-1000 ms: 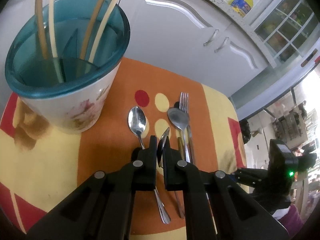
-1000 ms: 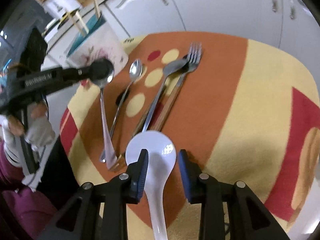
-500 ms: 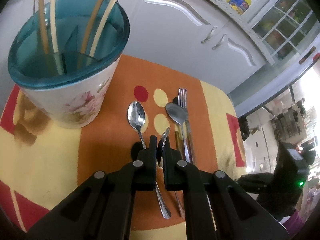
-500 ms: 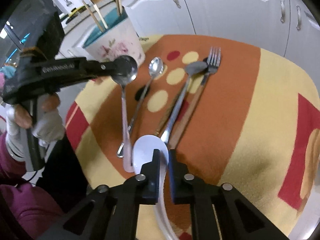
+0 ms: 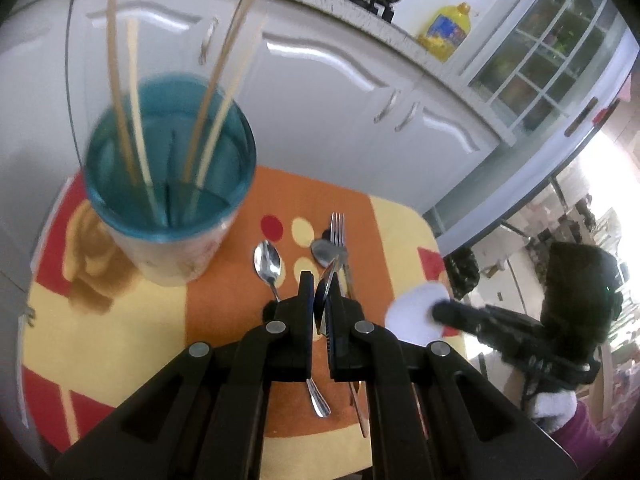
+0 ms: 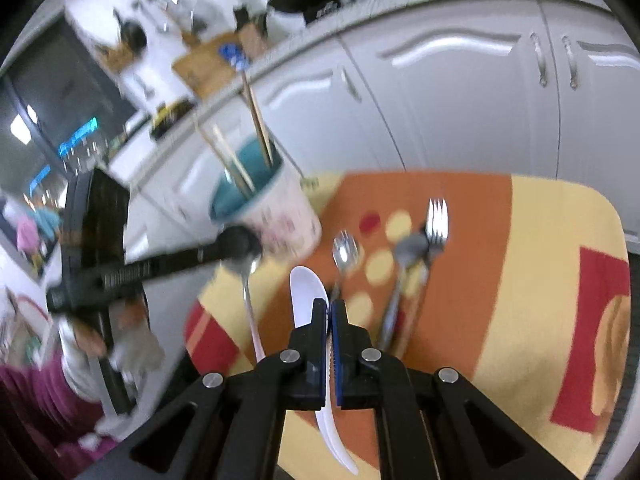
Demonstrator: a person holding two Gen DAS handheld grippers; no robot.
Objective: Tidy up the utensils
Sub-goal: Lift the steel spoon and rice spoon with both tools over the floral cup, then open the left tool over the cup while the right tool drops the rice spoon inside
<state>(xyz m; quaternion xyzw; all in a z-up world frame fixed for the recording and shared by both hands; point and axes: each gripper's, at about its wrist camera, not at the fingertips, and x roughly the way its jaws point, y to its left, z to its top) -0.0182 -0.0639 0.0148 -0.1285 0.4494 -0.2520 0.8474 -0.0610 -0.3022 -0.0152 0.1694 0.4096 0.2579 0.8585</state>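
Left gripper (image 5: 320, 300) pinches metal spoon (image 5: 323, 285); right gripper (image 6: 331, 316) pinches white soup spoon (image 6: 304, 292), handle trailing down. Chopstick cup (image 5: 170, 196) sits at 10 o'clock of both, nearer the left.

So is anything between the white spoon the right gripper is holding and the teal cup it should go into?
Nothing on the table blocks it. The white plastic spoon is clamped in the right gripper, and the way to the teal-rimmed floral cup is open, apart from the left gripper holding a metal spoon beside the cup. Four chopsticks stand inside.
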